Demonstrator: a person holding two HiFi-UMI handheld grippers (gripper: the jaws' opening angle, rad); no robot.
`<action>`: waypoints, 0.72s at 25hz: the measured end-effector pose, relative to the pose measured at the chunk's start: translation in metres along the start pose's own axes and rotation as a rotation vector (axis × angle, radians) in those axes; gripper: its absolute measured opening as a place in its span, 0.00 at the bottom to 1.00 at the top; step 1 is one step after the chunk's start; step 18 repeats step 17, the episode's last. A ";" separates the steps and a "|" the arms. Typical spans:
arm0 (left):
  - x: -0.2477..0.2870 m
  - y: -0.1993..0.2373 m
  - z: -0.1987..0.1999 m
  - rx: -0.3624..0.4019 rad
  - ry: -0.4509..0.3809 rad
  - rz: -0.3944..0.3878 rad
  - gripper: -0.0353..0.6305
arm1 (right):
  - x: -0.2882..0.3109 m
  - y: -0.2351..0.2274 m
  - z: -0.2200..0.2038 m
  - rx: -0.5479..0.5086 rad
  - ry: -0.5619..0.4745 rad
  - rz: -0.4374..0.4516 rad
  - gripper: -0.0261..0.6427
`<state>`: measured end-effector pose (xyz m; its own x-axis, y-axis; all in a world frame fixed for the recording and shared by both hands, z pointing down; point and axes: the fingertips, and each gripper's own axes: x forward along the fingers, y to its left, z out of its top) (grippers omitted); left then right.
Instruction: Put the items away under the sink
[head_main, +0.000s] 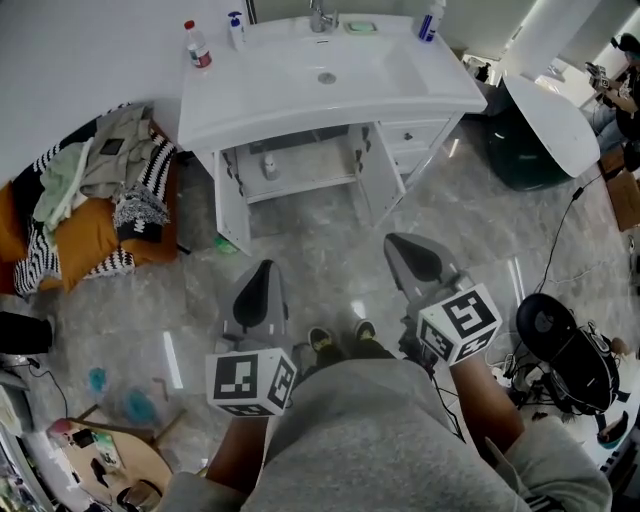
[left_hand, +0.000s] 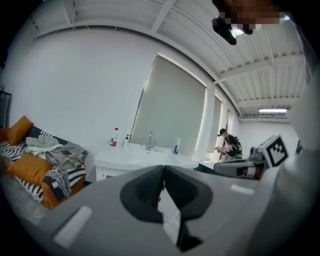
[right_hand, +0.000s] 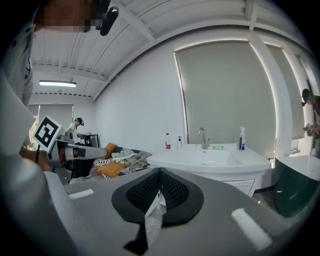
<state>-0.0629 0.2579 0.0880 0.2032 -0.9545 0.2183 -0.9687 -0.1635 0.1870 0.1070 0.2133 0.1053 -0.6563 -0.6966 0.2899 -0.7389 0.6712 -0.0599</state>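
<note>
Your left gripper (head_main: 258, 292) and right gripper (head_main: 417, 258) both closed, holding nothing. Red-capped bottle (head_main: 197, 45) at 11 o'clock, spray bottle (head_main: 432, 20) at 1, both on sink (head_main: 250, 110) top; cupboard (head_main: 300, 185) below open. Reach with jaws unopened and you likely topple bottle into basin or floor

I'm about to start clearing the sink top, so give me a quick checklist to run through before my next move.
1. Cabinet doors under the sink open: ok.
2. Left gripper and right gripper empty: ok.
3. Jaws apart for a grasp: not ok, both shut.
4. Red-capped bottle, pump bottle and blue spray bottle upright on the sink top: ok.
5. Sink within reach: not ok, open floor lies between.
</note>
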 end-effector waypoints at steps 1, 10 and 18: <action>0.000 -0.003 0.000 0.001 0.002 -0.006 0.07 | -0.002 -0.001 0.000 0.004 -0.002 -0.002 0.04; -0.001 -0.015 -0.005 0.002 0.012 -0.036 0.07 | -0.009 -0.005 -0.003 0.006 -0.006 -0.015 0.04; 0.000 -0.013 -0.008 -0.003 0.020 -0.045 0.07 | -0.009 -0.006 -0.004 -0.009 0.003 -0.022 0.04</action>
